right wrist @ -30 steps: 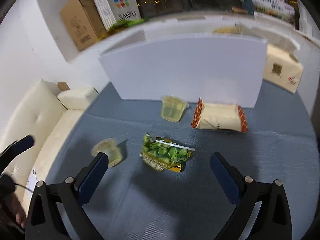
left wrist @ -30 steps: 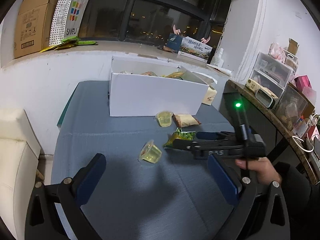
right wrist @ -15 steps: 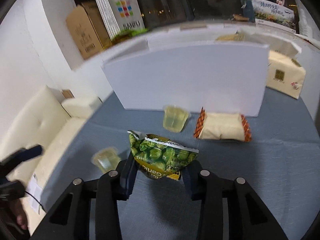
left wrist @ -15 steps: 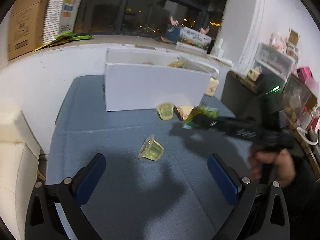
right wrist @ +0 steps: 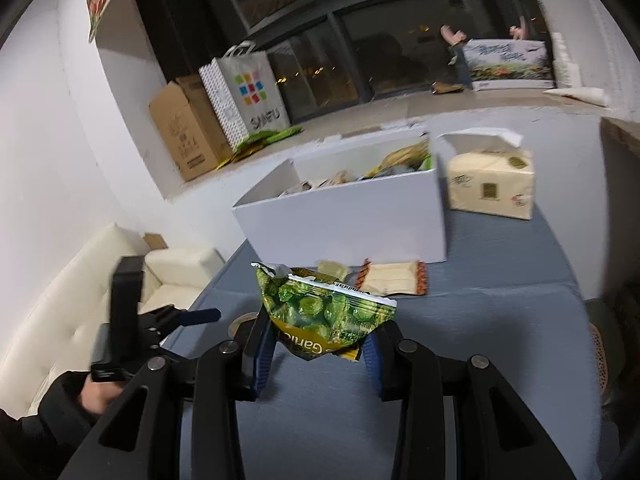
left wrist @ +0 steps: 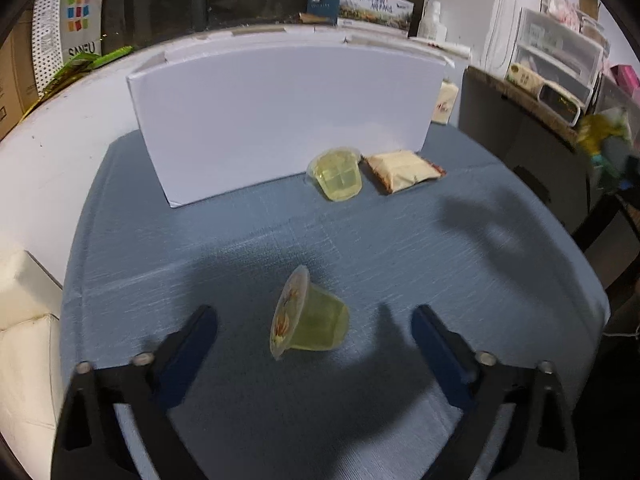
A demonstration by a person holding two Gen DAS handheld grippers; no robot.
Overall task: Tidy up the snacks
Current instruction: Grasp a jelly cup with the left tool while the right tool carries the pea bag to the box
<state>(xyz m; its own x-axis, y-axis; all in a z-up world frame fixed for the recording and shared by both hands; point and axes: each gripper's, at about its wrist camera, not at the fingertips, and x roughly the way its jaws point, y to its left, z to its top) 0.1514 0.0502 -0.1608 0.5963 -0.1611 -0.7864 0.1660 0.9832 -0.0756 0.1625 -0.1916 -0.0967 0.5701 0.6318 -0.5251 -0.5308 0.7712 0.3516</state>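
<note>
Left wrist view: our left gripper, jaws closing but still clear, straddles the tipped jelly cup, axis crosswise. Right gripper pinches the green snack bag, the white box ahead.

Green pea bag held aloft, jelly cup tipped sideways on cloth

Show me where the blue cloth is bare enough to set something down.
Bare cloth lies between the white box and the tipped jelly cup, and right of that cup. Crowded: the box's right foot, with another jelly cup and a beige packet.
</note>
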